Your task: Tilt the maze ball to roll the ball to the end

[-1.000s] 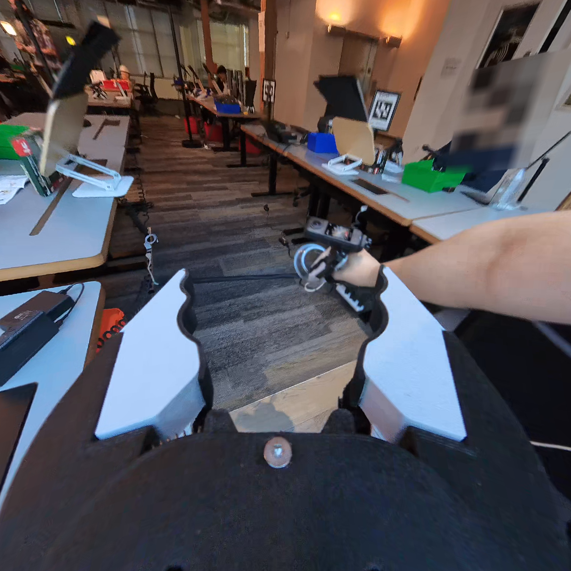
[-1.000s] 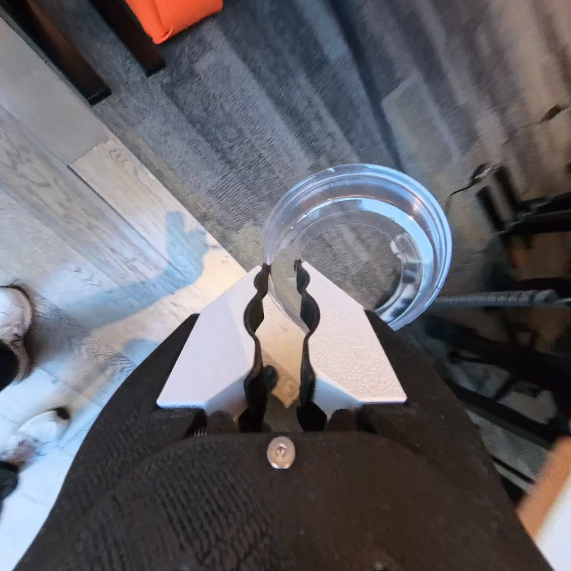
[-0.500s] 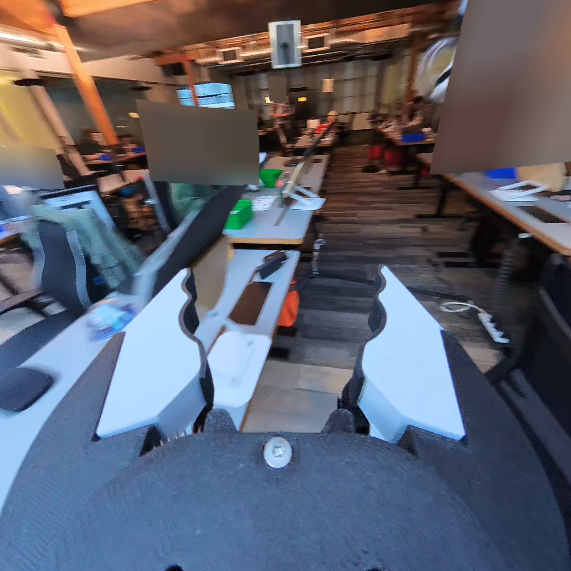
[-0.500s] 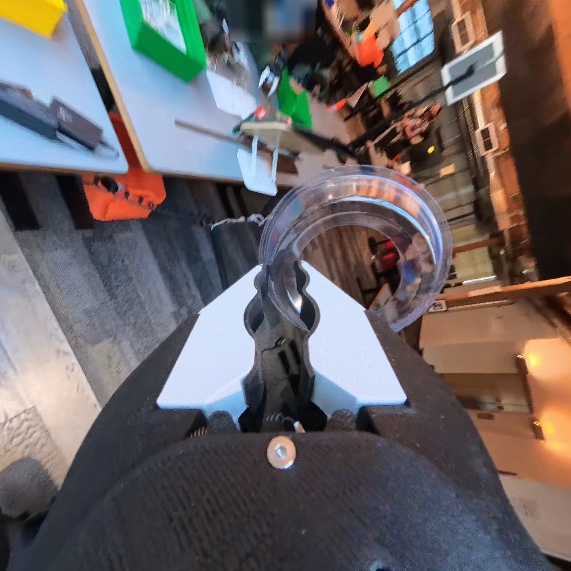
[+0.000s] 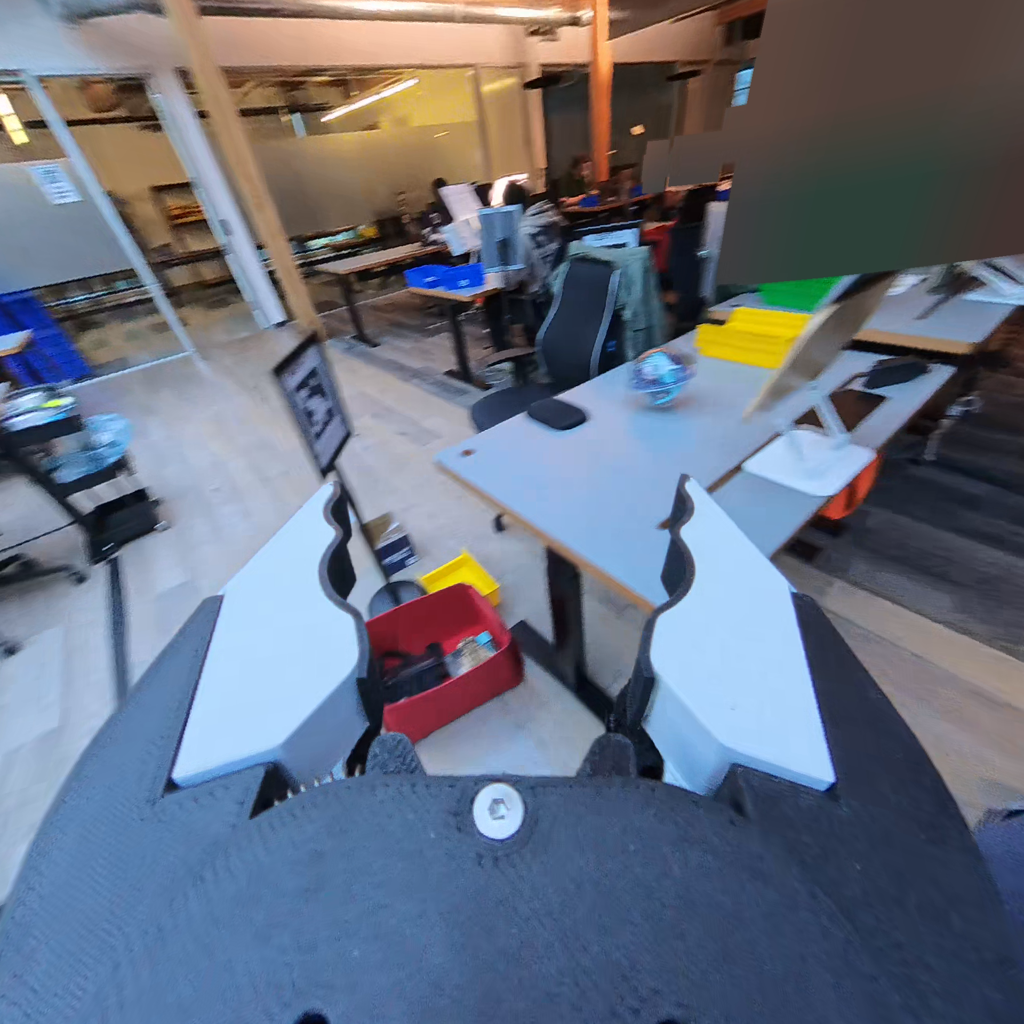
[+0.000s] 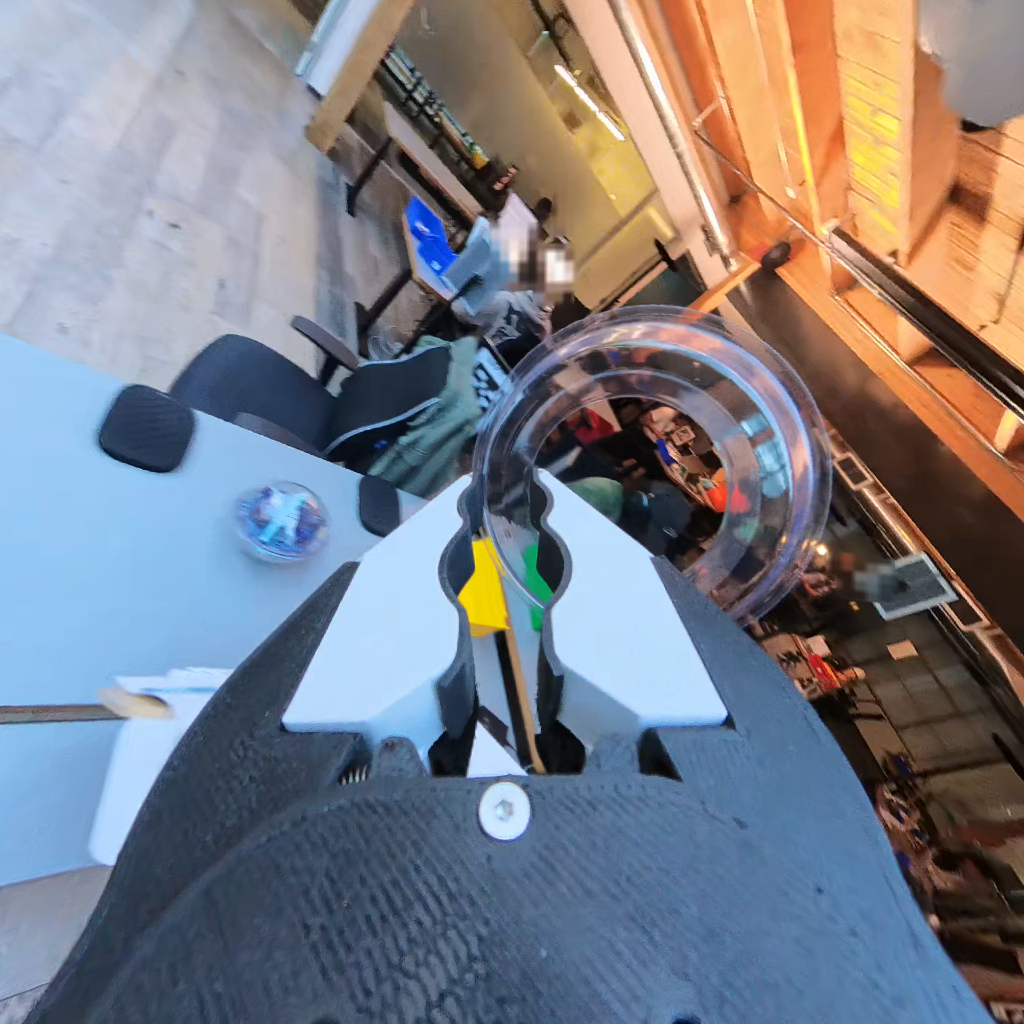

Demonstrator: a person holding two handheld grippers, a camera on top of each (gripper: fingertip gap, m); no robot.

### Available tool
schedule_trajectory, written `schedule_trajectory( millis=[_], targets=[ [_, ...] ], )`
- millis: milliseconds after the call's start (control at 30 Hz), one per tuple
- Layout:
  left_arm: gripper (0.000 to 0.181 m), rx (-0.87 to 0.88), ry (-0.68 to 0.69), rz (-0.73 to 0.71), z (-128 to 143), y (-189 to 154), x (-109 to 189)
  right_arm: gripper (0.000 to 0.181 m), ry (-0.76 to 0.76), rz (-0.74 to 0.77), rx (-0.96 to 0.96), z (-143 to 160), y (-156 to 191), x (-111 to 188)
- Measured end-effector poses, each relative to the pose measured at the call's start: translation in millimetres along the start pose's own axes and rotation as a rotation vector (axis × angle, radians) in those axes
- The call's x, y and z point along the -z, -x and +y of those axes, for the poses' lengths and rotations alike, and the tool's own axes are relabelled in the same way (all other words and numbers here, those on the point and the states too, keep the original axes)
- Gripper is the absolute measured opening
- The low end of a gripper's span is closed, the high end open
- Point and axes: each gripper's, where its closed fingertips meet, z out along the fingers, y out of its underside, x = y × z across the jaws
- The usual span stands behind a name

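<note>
The right gripper (image 6: 505, 498) has its jaws drawn together on the rim of a clear plastic ring (image 6: 654, 460), which stands out beyond the fingertips toward the upper right of the right wrist view; it looks like a stand or cradle for the ball, though that is a guess. The left gripper (image 5: 507, 501) holds nothing, its jaws standing wide apart in the lower middle of its frame. The maze ball (image 6: 281, 518), a clear sphere with blue parts inside, rests on the grey table (image 6: 111, 554), left of the right gripper's fingertips and well apart from them; in the left wrist view the same ball (image 5: 661, 378) lies above and to the right of the gap, far across the tabletop. Being round, it offers no long axis to line up with. Which gripper is nearer I cannot tell, but the empty left one seems the natural one to reach. The table around the ball is mostly bare, with a black pad (image 5: 556, 414) near it and a tablet stand (image 5: 806, 388) to its right. The table's near edge lies between the left gripper and the ball.
</note>
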Motion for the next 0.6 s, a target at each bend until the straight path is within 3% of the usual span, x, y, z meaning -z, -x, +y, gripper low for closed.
schedule_trajectory(
  millis=[133,233,433,600],
  targets=[
    [0.115,0.074,0.079,-0.18,33.5,141.4,41.3,0.018,-0.023,-0.136,0.054,-111.1,139.2,-64.4],
    [0.116,0.125,0.087,-0.247,48.4,228.2,40.2,0.018,-0.066,-0.216,0.053,-200.5,225.3,-122.6],
    [0.115,0.124,0.035,-0.43,63.7,401.0,-7.8,0.018,-0.217,-0.308,0.091,-394.6,384.9,-261.4],
    [0.117,0.207,0.074,-0.467,79.2,526.5,-68.2,0.018,-0.349,-0.402,-0.048,-558.6,518.2,-388.8]
  ],
)
